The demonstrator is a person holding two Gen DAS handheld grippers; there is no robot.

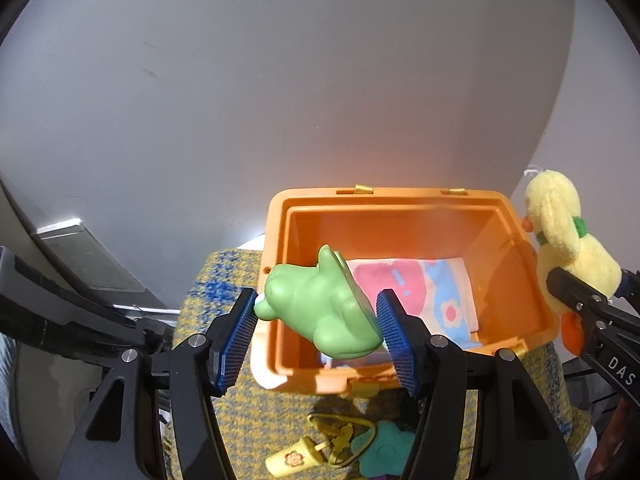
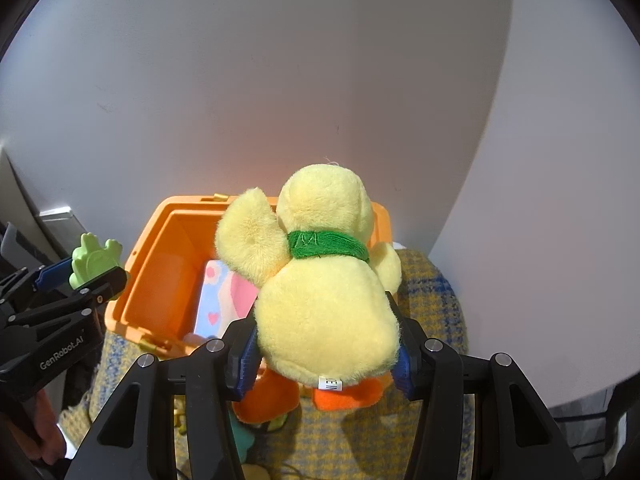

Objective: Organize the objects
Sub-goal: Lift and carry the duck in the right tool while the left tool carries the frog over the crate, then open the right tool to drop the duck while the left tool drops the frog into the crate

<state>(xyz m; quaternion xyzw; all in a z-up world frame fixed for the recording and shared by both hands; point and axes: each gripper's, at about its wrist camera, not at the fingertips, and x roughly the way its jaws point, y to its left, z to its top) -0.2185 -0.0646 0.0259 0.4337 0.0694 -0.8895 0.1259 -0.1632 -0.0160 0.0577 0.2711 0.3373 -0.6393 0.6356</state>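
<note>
The left gripper (image 1: 318, 316) has its blue pads clamped on a green frog toy (image 1: 320, 308), pinching it end to end, and the toy hangs tilted above the near left corner of the open orange box (image 1: 400, 204). The right gripper (image 2: 326, 354) is closed on the belly of a yellow plush duck (image 2: 324, 280), which sits upright in the jaws over the box's right rim, orange feet dangling below. Inside the box a folded pink and blue cloth (image 1: 436, 292) already lies flat on the bottom. The box stands on a yellow and blue woven mat (image 1: 224, 280), where a small yellow cup toy (image 1: 290, 460) and a teal flower-shaped piece (image 1: 386, 448) lie just in front. The frog's smooth rounded ends could slip from the pads, I'd say, and the duck, let go here, might catch the rim and tumble outside. Both grippers converging on one opening could also bump.
</note>
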